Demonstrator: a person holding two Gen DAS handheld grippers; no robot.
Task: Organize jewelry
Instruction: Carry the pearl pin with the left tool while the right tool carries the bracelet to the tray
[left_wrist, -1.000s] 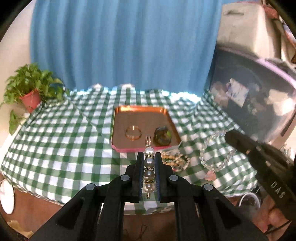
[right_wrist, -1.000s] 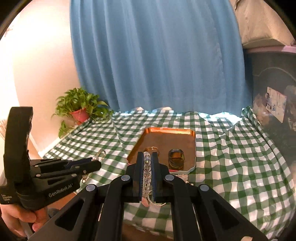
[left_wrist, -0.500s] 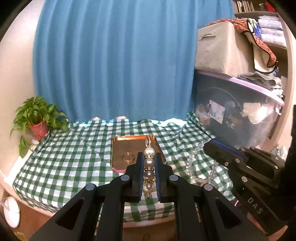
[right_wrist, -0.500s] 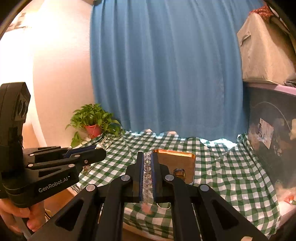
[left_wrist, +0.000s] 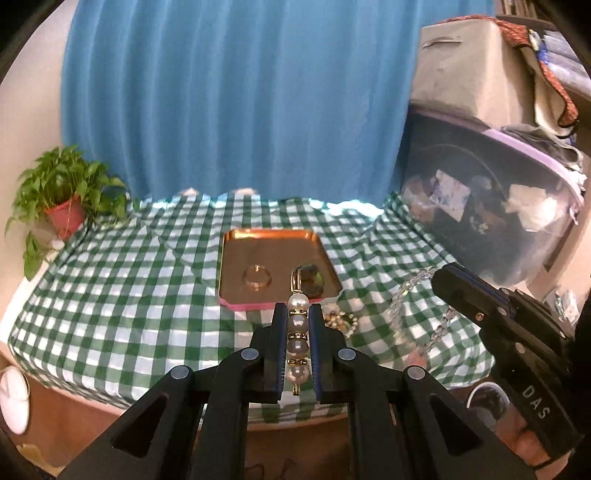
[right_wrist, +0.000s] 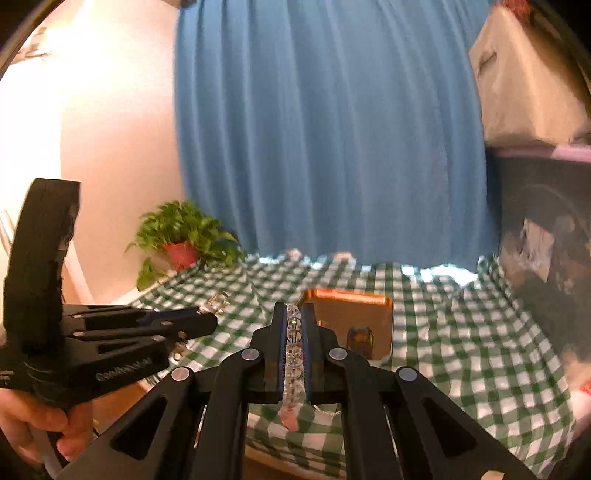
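**Two claws, two strings of beads**

A green checked desk (left_wrist: 129, 280) holds a copper tray (left_wrist: 236, 266). Above its near edge, the left claw (left_wrist: 297, 314) pinches a pearl pin (left_wrist: 297, 347). The right claw (right_wrist: 294, 314) pinches a clear bead bracelet (right_wrist: 293, 354).

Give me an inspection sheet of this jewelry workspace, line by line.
Surface: table under a green-and-white checked cloth, creased.
Job's things: copper-coloured rectangular tray holding a thin ring and a dark stone piece; beaded bracelet on the cloth in front of the tray.
Grippers: left gripper shut on a pearl-and-gold pin; right gripper shut on a clear bead strand, which hangs below it.
Clutter: nothing seen.
Cables: nothing seen.
Surroundings: blue curtain, potted green plant, dark plastic storage bin.
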